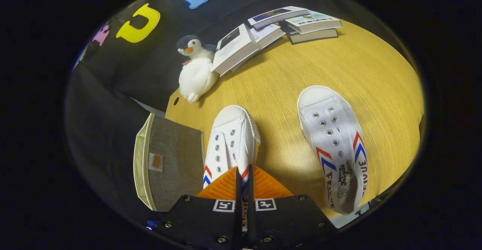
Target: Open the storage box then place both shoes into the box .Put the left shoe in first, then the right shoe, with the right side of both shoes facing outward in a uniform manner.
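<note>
Both fingers of my gripper (244, 174) were nearly closed, pinching the heel of one shoe (231, 144) beside the storage box (169, 161). I saw the other shoe (335, 144) lying apart on the table (286, 76).

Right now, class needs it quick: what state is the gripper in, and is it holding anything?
Gripper: fingers nearly together, clamped on the side wall of the shoe beside the storage box.
</note>
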Demonstrator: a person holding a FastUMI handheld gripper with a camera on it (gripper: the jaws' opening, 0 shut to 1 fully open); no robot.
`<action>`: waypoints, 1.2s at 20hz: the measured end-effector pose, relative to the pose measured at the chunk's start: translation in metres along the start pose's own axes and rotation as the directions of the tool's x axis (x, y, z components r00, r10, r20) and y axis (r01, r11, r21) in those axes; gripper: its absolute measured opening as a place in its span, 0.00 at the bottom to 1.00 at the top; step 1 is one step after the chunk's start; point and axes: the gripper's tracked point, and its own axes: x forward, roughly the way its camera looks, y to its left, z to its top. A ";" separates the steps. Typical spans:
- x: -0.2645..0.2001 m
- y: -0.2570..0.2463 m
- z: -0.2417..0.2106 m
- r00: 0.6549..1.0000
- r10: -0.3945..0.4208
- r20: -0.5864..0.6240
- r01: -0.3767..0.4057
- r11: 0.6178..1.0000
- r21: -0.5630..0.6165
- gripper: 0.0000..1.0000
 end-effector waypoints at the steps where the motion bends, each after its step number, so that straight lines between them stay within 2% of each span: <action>1: -0.005 0.009 0.003 1.000 0.015 0.008 -0.015 1.000 0.003 0.05; 10: -0.040 0.104 0.027 0.988 0.138 0.069 -0.138 0.990 -0.009 0.05; 15: -0.045 0.157 0.029 0.978 0.192 0.081 -0.189 0.981 -0.040 0.05; 24: 0.005 0.220 -0.008 0.978 0.208 0.005 -0.206 0.972 -0.113 0.05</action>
